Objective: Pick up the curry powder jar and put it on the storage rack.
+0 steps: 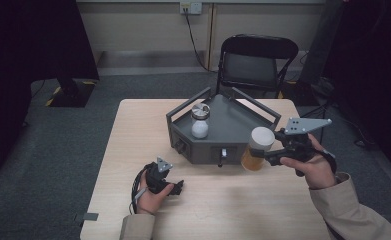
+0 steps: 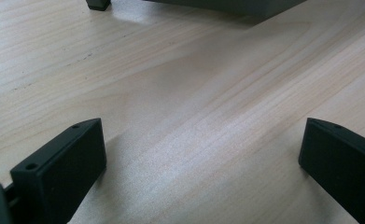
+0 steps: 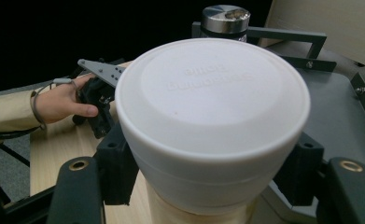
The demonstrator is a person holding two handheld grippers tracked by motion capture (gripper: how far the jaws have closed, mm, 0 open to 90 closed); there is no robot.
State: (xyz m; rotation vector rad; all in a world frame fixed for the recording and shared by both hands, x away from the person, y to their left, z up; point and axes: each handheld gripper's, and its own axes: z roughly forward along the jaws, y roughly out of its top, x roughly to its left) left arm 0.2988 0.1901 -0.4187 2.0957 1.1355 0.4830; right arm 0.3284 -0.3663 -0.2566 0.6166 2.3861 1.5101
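White-capped bottle [image 3: 212, 121] clamped in raised right tongs [image 1: 272, 156] (left tongs [image 1: 179, 187] rest splayed).

We see a black folding chair [image 1: 257, 62] on grey carpet [image 1: 58, 135] beyond the table, a wall socket [image 1: 190, 7] above it.

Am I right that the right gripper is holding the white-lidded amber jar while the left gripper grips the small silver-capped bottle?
Not quite: the left gripper is open and empty over the wooden table, per the left gripper view. The right gripper does hold the white-lidded amber jar.
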